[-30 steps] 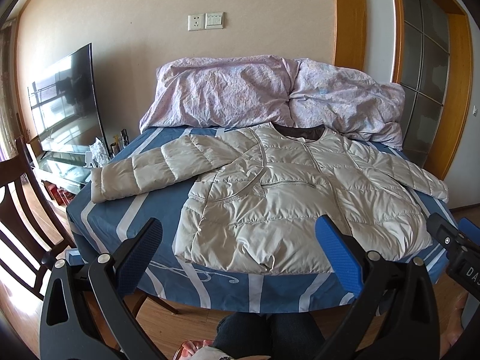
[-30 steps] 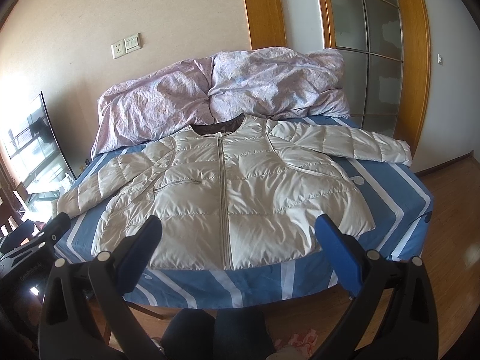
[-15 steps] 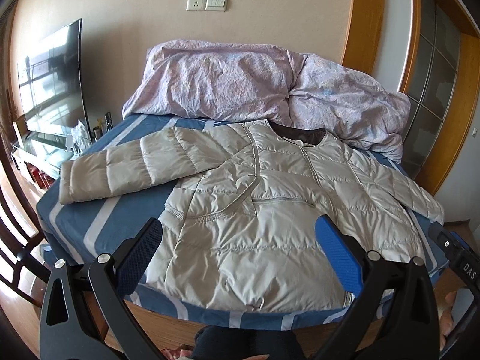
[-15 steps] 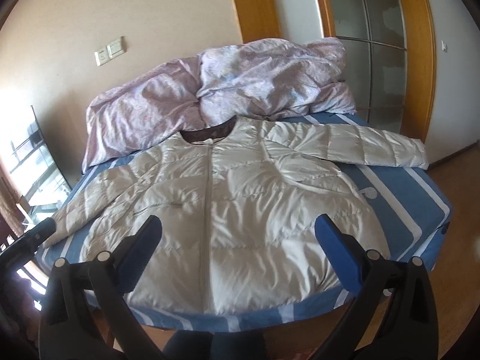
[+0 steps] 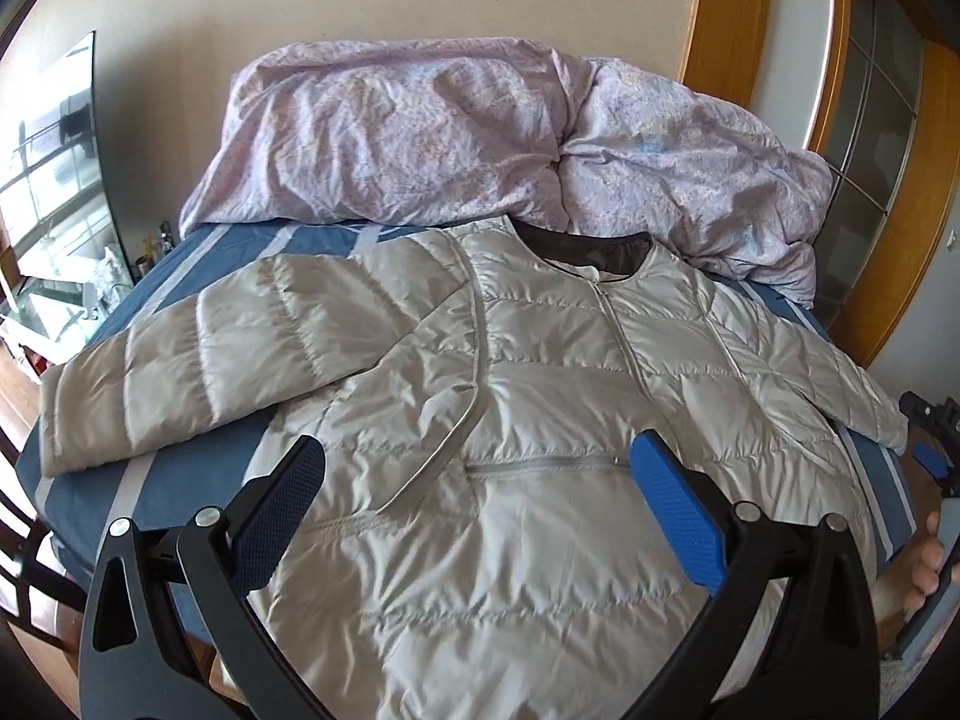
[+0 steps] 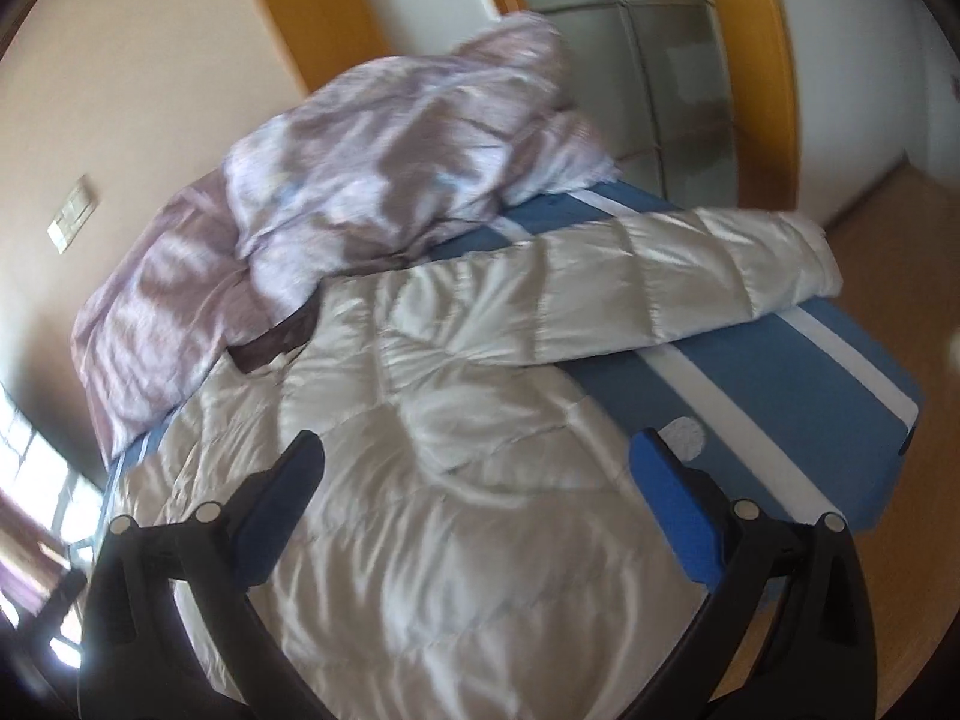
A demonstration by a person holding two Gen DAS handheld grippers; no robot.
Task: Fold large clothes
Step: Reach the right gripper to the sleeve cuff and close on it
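Note:
A silvery-beige quilted puffer jacket [image 5: 540,420] lies face up, zipped, on a bed with a blue striped sheet [image 5: 180,480]. Its left sleeve [image 5: 180,360] stretches out toward the bed's left edge; its other sleeve [image 6: 690,276] runs toward the right edge. My left gripper [image 5: 477,480] hovers open above the jacket's lower front, near the pocket zip, holding nothing. My right gripper [image 6: 477,474] is open too, above the jacket's right side, with nothing between its fingers. The right wrist view is blurred. The right gripper also shows at the left wrist view's right edge [image 5: 930,450].
A crumpled lilac duvet [image 5: 480,132] is heaped at the head of the bed against the wall. A TV [image 5: 54,156] and a cluttered stand are to the left, a dark chair [image 5: 18,540] at the lower left. Wood-framed glass doors [image 6: 690,60] and wooden floor [image 6: 900,240] lie right.
Both grippers have moved forward and closer over the jacket. The right gripper has also swung right and tilted, blurring its view. Both stay open.

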